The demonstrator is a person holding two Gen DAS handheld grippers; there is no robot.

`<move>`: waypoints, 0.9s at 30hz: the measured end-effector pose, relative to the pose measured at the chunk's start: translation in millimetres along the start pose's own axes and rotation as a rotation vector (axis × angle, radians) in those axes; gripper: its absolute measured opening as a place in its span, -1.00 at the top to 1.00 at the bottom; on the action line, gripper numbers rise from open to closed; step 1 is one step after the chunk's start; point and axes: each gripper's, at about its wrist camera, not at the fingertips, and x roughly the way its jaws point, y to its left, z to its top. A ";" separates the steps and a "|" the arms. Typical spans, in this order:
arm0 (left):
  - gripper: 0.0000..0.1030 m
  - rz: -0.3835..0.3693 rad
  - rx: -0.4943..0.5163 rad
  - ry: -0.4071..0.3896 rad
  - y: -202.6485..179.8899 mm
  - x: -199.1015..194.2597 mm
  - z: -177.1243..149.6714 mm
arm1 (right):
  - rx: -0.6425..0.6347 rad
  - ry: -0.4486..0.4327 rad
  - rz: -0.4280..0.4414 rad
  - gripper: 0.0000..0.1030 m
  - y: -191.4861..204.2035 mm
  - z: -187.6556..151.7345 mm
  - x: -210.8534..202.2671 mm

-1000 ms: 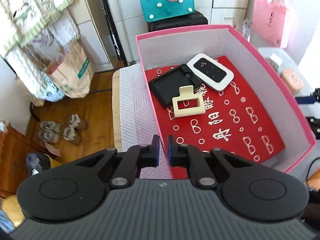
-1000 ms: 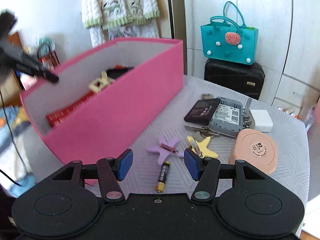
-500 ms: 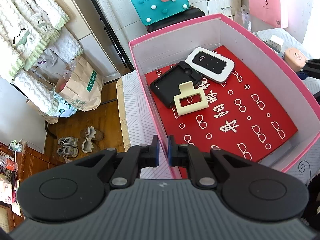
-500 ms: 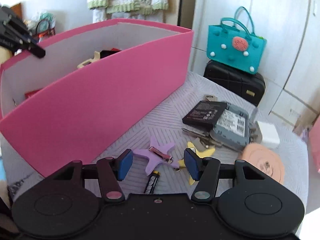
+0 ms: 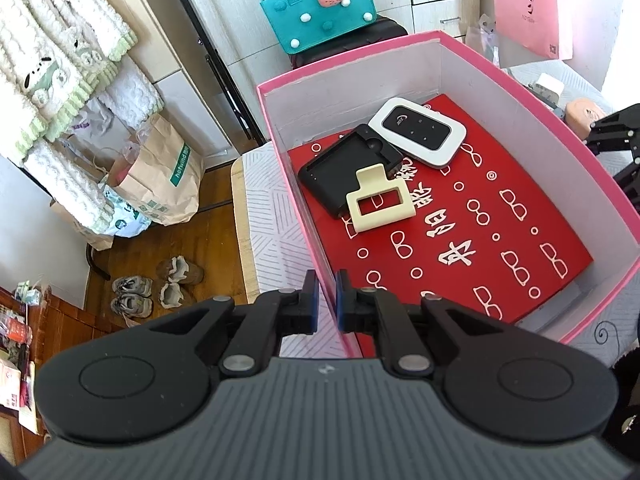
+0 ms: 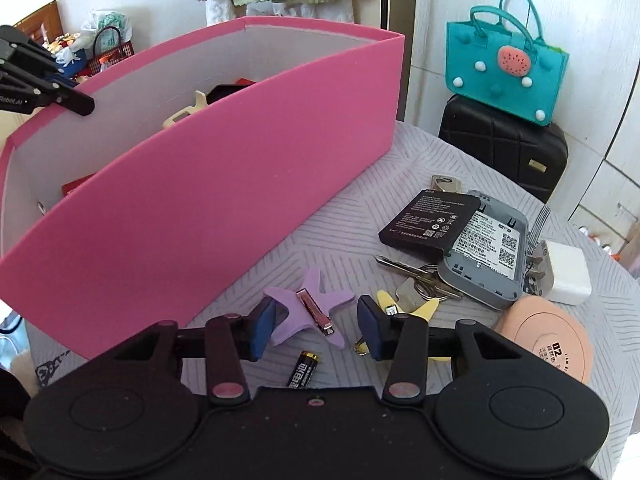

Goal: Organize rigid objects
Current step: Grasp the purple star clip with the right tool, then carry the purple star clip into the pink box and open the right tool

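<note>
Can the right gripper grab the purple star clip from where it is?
Probably yes. The right gripper is open, and the purple star clip lies flat on the table right between its jaws, nothing covering it. The battery lies just beside it.

Matt pink cardboard box (image 5: 472, 40), glossy plastic router (image 5: 418, 132) — woven tablecloth (image 6: 344, 220)

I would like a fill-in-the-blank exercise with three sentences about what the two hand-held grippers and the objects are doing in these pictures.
1. The left hand-held gripper is shut on the wall of the ____ box.
2. The open right hand-held gripper has its fingers on either side of a ____ star-shaped hair clip.
3. Inside the box, the cream hair claw rests partly on a ____ flat device.

Missing words: pink; purple; black
</note>
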 end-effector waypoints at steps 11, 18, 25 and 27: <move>0.83 -0.027 0.015 -0.018 -0.4 -4.0 -4.5 | 0.085 -0.064 -0.126 0.21 5.3 12.4 -26.5; 0.83 -0.027 0.032 -0.018 -0.5 -2.1 -4.2 | 0.062 -0.223 -0.168 0.21 12.9 49.2 -83.9; 0.83 -0.030 0.034 -0.025 -1.1 -1.9 -5.7 | -0.062 -0.172 0.080 0.21 53.6 95.7 -70.6; 0.83 -0.035 0.031 -0.024 -0.1 -2.7 -5.7 | -0.117 -0.110 0.093 0.21 65.1 107.2 -49.4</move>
